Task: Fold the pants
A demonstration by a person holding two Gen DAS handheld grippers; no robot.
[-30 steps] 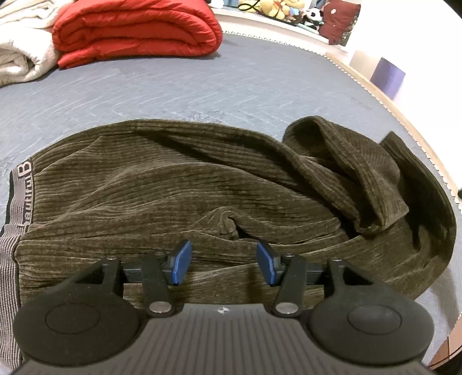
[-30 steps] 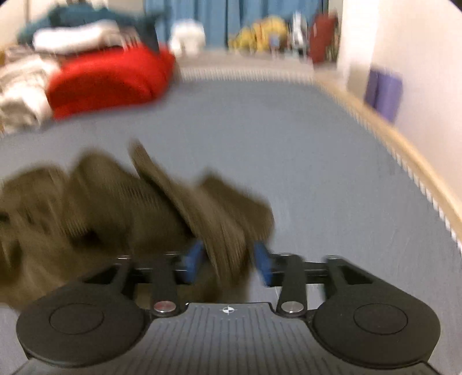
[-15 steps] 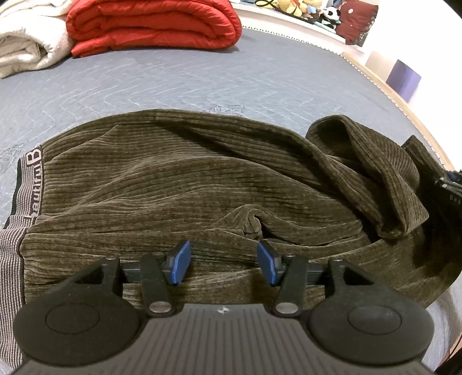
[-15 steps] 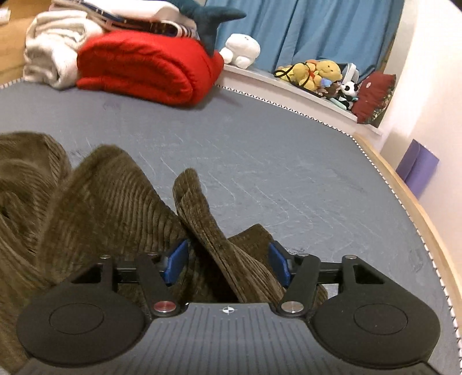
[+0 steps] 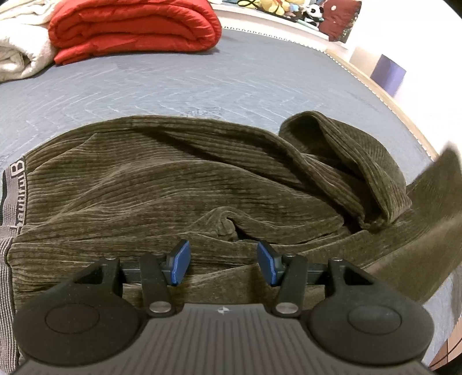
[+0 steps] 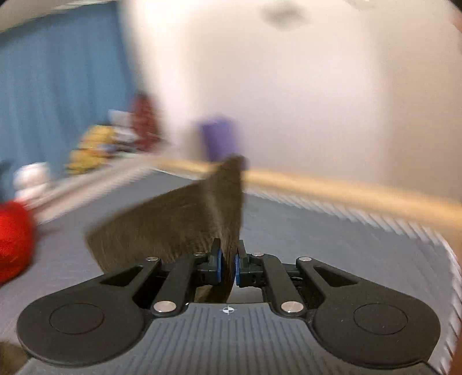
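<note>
Brown corduroy pants (image 5: 179, 184) spread across grey mattress (image 5: 202, 83), waistband (image 5: 16, 190) with lettering at far left of the pants, legs bunched into a rumpled fold (image 5: 355, 170) at their right end. Left gripper (image 5: 222, 261) low over near edge of the pants, blue pads (image 5: 179, 259) about half open, straddling a small pucker in the cloth, not pressing on it; nothing gripped. Right of that fold, a blurred strip of the pants (image 5: 433, 207) lifted off the mattress and running out of the left wrist view. Right gripper (image 6: 228, 266) jaws just been closing, now nearly shut, blue pads (image 6: 219, 266) clamped on a thin edge of the pants (image 6: 179, 222); cloth passes between them and fans up and left from the jaws as a raised flap, top corner standing above the mattress (image 6: 332, 239). Right wrist view heavily motion-blurred, so cloth detail beyond the pads unreadable. Beyond the pants: folded red quilt (image 5: 130, 26) at far side of the mattress, cream blanket (image 5: 20, 49) just left of the quilt and touching it, stuffed toys (image 5: 291, 8) on ledge behind, purple box (image 5: 388, 69) against wall (image 6: 317, 86) past the mattress's right rim. Blue curtain (image 6: 57, 92) left of the wall in right wrist view, wooden bed edge (image 6: 346, 190) running below the wall.
</note>
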